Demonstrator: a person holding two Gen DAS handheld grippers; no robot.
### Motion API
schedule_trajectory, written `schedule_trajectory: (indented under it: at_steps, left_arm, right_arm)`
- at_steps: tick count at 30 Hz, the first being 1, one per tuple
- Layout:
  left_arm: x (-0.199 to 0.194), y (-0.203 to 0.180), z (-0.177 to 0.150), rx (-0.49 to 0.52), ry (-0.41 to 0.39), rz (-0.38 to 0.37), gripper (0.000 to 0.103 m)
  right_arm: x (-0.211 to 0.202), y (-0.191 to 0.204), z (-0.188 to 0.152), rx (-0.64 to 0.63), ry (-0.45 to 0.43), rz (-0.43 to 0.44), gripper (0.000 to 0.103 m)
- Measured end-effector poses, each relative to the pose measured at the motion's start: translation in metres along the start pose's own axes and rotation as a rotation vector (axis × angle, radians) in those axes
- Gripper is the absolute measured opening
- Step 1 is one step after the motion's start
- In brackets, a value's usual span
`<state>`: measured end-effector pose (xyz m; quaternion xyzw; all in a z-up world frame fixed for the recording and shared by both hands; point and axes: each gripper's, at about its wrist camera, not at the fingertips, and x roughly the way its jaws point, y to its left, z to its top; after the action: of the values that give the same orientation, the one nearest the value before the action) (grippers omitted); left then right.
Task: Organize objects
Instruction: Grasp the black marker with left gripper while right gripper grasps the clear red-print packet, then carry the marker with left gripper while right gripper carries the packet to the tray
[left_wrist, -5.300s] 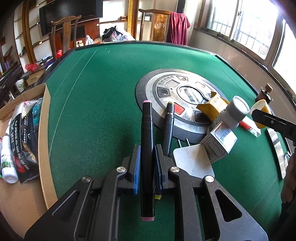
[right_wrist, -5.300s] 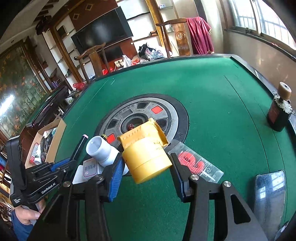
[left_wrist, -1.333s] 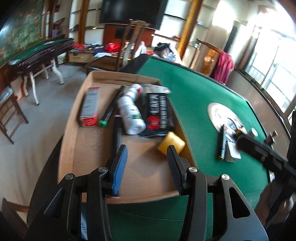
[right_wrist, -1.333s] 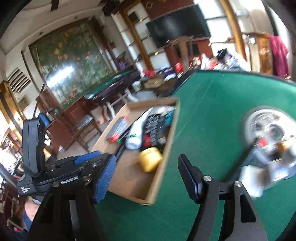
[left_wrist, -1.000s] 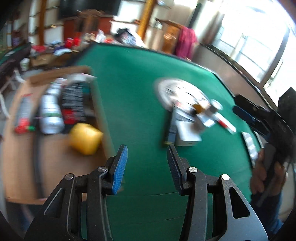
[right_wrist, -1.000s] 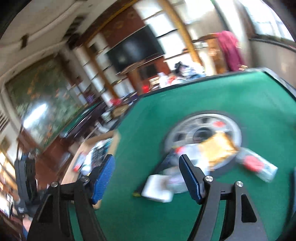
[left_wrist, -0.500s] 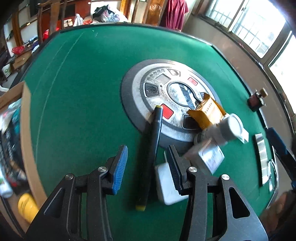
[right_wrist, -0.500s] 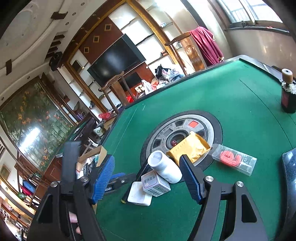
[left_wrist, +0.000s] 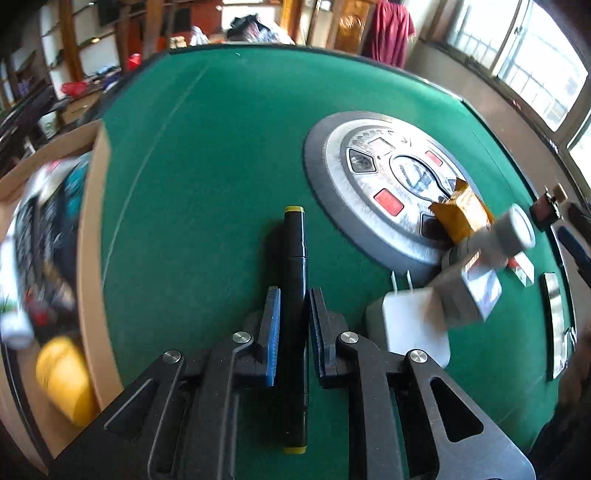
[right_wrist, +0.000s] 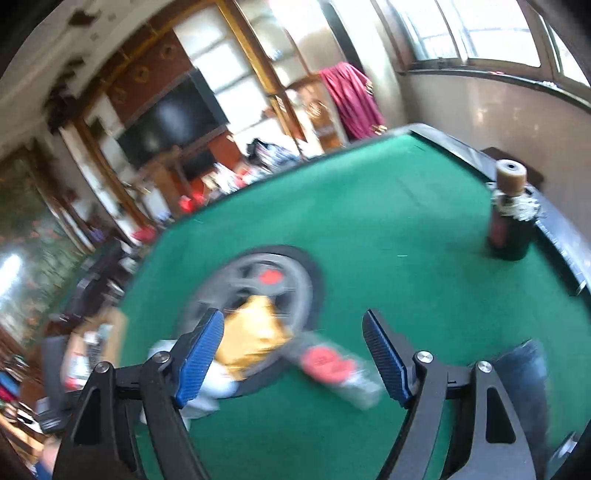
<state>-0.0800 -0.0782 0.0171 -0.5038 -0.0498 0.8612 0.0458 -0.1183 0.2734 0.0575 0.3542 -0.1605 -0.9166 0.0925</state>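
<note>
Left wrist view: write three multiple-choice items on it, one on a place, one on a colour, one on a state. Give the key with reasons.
1. Where does the white plug adapter lie?
A. In the cardboard box
B. On the green felt beside the left gripper
C. On top of the round console

2. What colour are the end caps of the black marker?
A. Yellow
B. Pink
C. Blue

3. How does the left gripper stand?
A. Wide open over bare felt
B. Shut on the marker
C. Shut on the orange packet

Key: B, the adapter rests on the felt just right of the gripper; A, both marker tips show yellow; B, the blue pads close against the marker's barrel.
</note>
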Motion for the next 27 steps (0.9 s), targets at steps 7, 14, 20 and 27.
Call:
schedule_trajectory:
  at_steps: [7, 14, 20, 27]
  left_arm:
    - [-0.005, 0.001, -0.012, 0.020, -0.043, 0.020, 0.014]
    - [-0.001, 0.001, -0.013, 0.037, -0.061, 0.010, 0.014]
    - [-0.001, -0.006, -0.019, 0.066, -0.083, 0.048, 0.014]
    - [-0.003, 0.003, -0.017, 0.037, -0.089, -0.001, 0.014]
  right_arm:
    - [0.052, -0.025, -0.009, 0.023, 0.201, -0.015, 0.078]
    - [0.052, 0.023, -0.034, -0.260, 0.294, -0.038, 0.050]
    - [0.047, 0.026, -0.038, -0.311, 0.268, -0.107, 0.027]
    - [0.031, 0.016, -0.028, -0.191, 0.202, -0.094, 0.027]
